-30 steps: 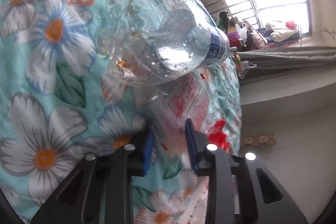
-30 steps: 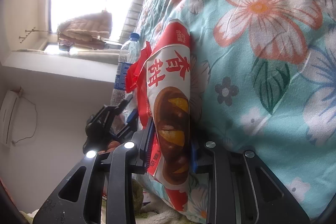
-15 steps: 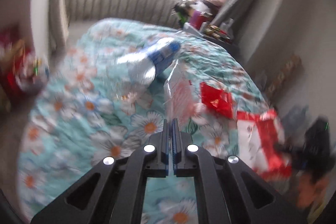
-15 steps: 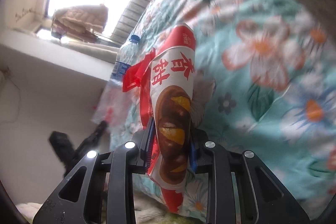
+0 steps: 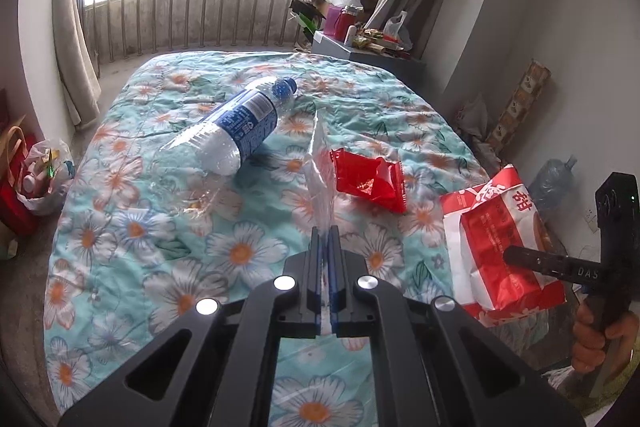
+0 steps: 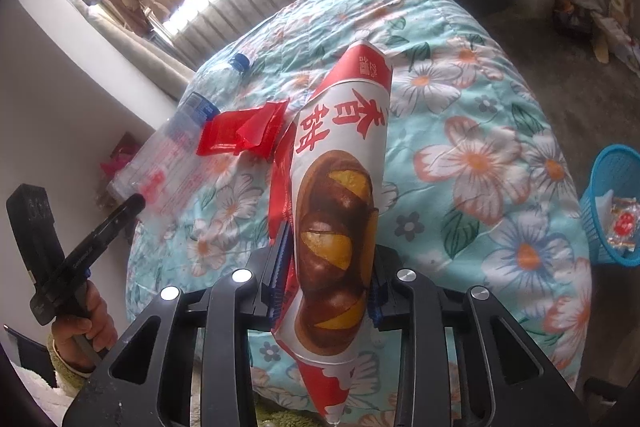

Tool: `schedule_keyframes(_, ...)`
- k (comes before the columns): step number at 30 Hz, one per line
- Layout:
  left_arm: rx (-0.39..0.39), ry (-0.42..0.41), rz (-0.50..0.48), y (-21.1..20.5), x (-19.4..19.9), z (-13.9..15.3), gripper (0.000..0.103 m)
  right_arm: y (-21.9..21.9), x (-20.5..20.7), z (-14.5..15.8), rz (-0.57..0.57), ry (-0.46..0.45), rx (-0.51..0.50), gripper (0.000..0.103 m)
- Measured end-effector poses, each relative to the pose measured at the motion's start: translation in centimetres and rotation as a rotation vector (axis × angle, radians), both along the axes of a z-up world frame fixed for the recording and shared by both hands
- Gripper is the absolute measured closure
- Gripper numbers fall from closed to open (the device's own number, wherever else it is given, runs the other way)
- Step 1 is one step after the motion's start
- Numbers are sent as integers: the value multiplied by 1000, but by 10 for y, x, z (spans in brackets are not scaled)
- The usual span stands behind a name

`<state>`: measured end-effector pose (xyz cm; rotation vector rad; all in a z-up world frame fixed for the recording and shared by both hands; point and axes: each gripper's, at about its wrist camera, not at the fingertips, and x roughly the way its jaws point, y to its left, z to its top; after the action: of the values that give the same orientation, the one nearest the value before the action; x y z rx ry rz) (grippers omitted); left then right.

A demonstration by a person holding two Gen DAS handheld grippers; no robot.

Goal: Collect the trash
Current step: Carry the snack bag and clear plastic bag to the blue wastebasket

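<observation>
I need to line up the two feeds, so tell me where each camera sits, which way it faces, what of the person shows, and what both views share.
Left wrist: sits behind the left gripper, which is shut on a thin clear plastic wrapper, and faces down the floral quilt toward the barred window; the right hand shows at its right edge.
Right wrist: sits behind the right gripper, which clamps a red-and-white chestnut snack bag, and faces across the quilt; the left hand shows.
Shared: the clear blue-labelled plastic bottle and the crumpled red foil packet.

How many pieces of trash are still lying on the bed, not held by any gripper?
2: the plastic water bottle lying toward the bed's far side, and the red wrapper nearer, to its right. Others may be hidden.
</observation>
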<state>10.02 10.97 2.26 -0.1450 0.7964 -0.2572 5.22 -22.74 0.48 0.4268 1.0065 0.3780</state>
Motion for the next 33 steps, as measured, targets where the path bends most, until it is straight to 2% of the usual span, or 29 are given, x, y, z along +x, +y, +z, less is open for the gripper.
schedule_keyframes(7, 12, -19, 15, 1, -1, 6, 101, -1, -4, 7, 13, -16, 72, 85)
schedule_keyframes(18, 40, -83, 48, 8, -14, 25, 101, -19, -11, 16, -9, -27, 133, 87)
schedule_keyframes(33, 100, -245, 60, 8, -45, 67, 101, -36, -35, 44, -36, -113, 172, 87)
